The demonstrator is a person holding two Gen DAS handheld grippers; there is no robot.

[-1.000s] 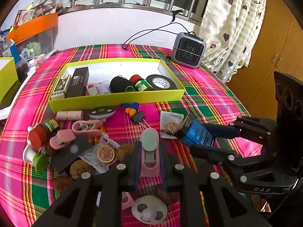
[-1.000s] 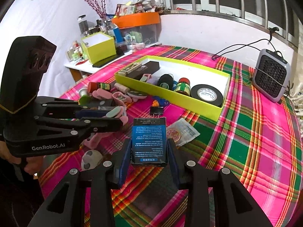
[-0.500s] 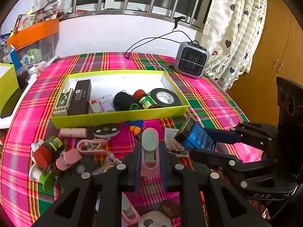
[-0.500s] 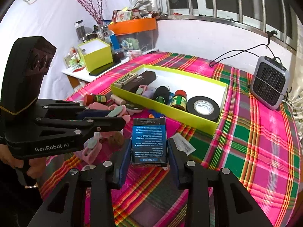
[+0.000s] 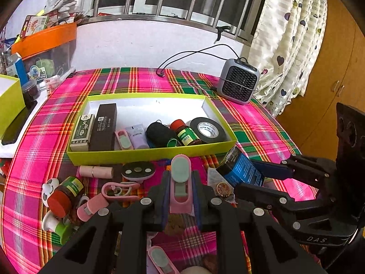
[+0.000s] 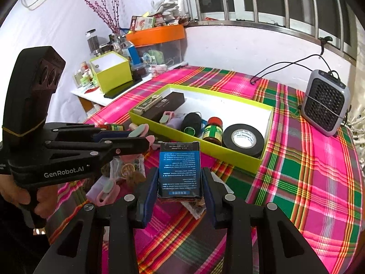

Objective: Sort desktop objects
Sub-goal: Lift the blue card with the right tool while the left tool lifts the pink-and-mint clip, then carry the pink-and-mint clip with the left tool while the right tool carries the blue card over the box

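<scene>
Carrying two items toward the tray, both lifted off the bench.

Item 1: pink clip. Held upright in my left claw, jaws closed snug on its sides. Position: just short of the tray's near wall, about mid-length.

Item 2: blue box. Held in my right claw, pads pressed on both long sides, printed face up. Position: just short of the tray's near wall, toward the tape end.

Tray contents: two long boxes at the far-left end, another pink clip, a small tube, black thread spool, red-capped jar, tape. Rear half largely bare white floor.

Loose stock on the bench, near side of the tray: lip-balm tube, oval pad, second jar, more clips, foil packets.

Step in hand, as I judge it: transport, release not yet made.

Next move calls for: clearing the near wall with both loads, lowering over bare floor behind the jar and spool, then opening. Claws sit close together; I would stagger them to avoid a knock.
</scene>
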